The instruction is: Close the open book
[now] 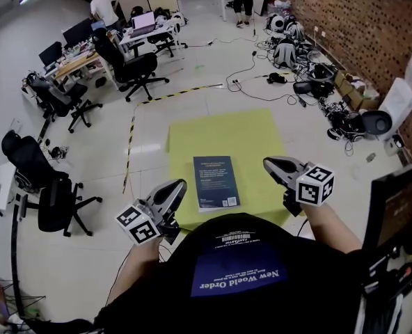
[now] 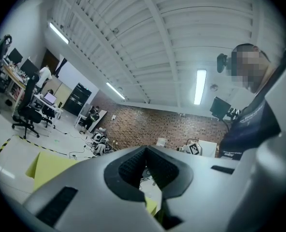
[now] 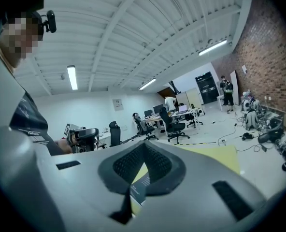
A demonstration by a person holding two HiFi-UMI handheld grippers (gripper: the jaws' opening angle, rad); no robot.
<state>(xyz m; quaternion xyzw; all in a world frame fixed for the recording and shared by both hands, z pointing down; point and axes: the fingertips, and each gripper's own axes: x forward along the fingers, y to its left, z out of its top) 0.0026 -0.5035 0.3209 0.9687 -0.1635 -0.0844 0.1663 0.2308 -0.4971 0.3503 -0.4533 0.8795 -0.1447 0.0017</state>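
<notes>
On a yellow-green table (image 1: 248, 134), near its front edge, a dark blue book (image 1: 216, 181) lies flat and closed. To its left, the left gripper (image 1: 177, 188) is held close beside it, and the right gripper (image 1: 272, 165) is near its right side. Both have their jaws pressed together and hold nothing.

Brick wall (image 1: 373, 26), pale floor (image 1: 192, 61), black office chairs (image 1: 133, 68)
</notes>
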